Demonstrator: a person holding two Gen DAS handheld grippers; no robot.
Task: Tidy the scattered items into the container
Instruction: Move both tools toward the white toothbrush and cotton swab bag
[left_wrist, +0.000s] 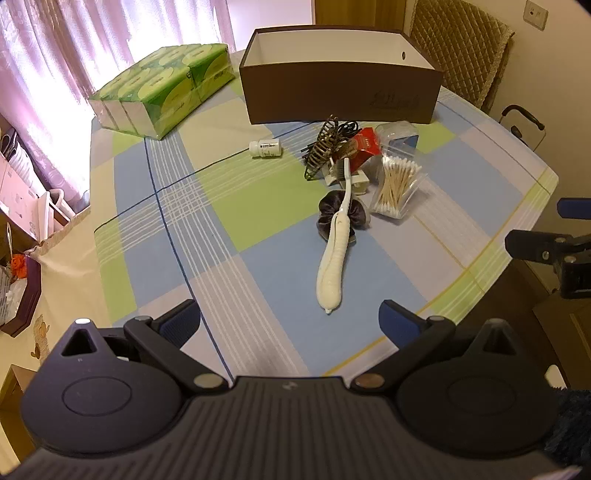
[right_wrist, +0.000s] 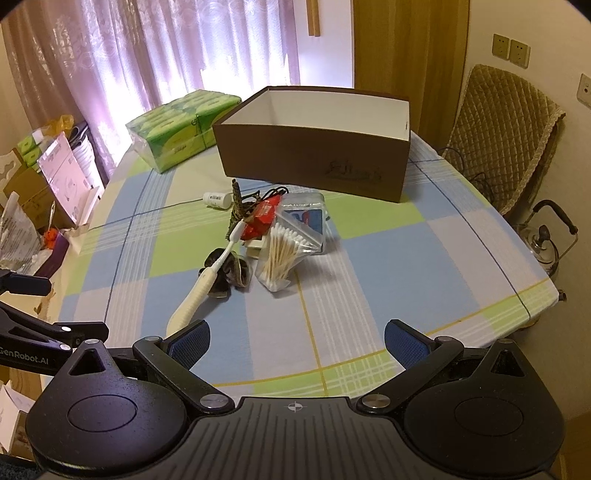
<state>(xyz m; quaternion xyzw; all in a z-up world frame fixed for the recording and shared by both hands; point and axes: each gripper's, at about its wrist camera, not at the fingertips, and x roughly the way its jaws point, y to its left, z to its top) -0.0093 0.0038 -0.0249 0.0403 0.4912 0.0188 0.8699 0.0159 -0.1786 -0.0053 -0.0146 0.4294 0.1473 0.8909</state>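
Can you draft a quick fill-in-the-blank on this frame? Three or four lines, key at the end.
1. The toothbrush lies across a dark ____.
2. The cotton swabs sit in a clear ____.
3. The left gripper and right gripper both have their jaws ____.
4. The brown box has a ____ interior.

Missing words: scrunchie; bag; open; white

We are holding our right gripper (right_wrist: 295, 345) wide open over the table (right_wrist: 424, 258), near a white toothbrush (right_wrist: 199, 288) and brown box (right_wrist: 314, 162).
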